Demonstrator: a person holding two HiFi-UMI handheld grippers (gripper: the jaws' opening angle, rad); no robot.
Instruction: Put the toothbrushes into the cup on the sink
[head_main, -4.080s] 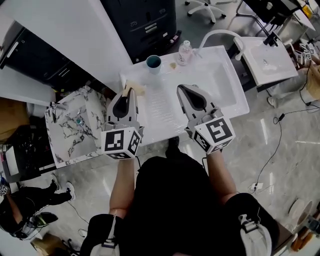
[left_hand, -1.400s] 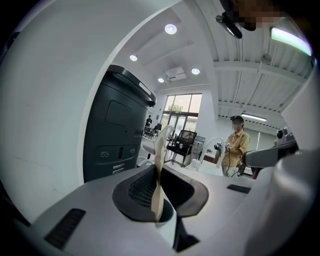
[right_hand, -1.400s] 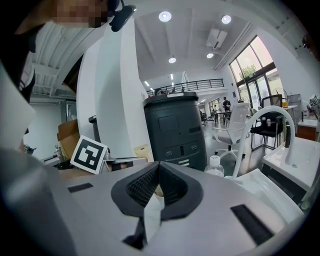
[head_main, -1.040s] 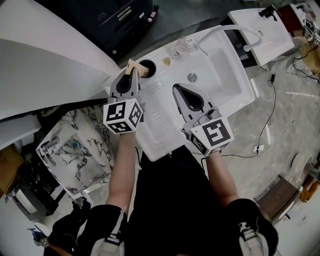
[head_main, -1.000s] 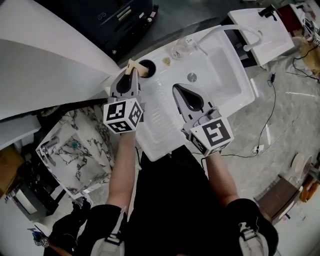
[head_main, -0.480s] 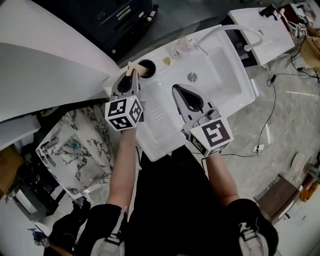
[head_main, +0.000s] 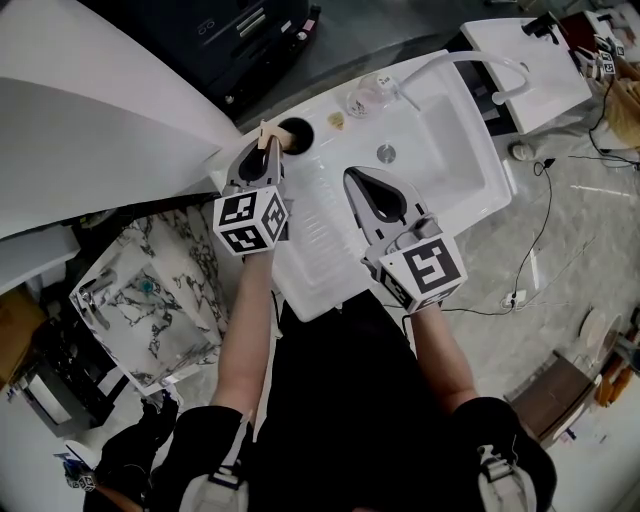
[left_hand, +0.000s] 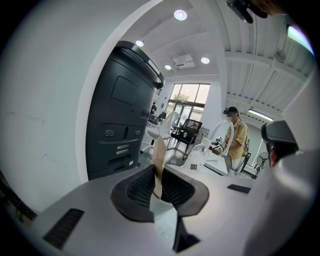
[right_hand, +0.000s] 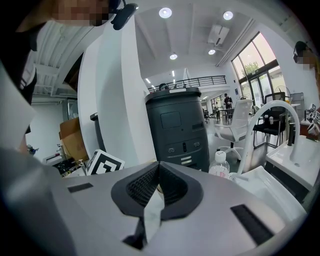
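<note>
Evidently the left gripper (head_main: 264, 156) is carrying a toothbrush (head_main: 265, 133) to the cup (head_main: 295, 133). In the left gripper view its jaws are clamped flat on the pale, wood-coloured handle (left_hand: 159, 156), which stands up from between them. The grip is low on the handle, so a free length sticks out past the jaw tips. That free length is, I judge, what can be dipped into the cup without the jaws meeting the rim.

The cup stands at the sink's (head_main: 330, 255) far left corner, left of the clear bottle (head_main: 372, 95) on the far edge. The head view shows the toothbrush's free end just beside the cup's rim, on its left, not yet over the opening.

The right gripper (head_main: 356, 180) hangs over the ribbed drainer part of the sink, nearer the front edge and well apart from the cup. Its jaws are pressed together on nothing in the right gripper view (right_hand: 158, 172). It looks parked out of the way while the left does the work.

The toothbrush's long axis runs in line with the left gripper's jaws, from the front edge toward the far left corner, free end leading. Which end carries the bristles is too small and blurred to tell. No other toothbrush shows on the sink.
</note>
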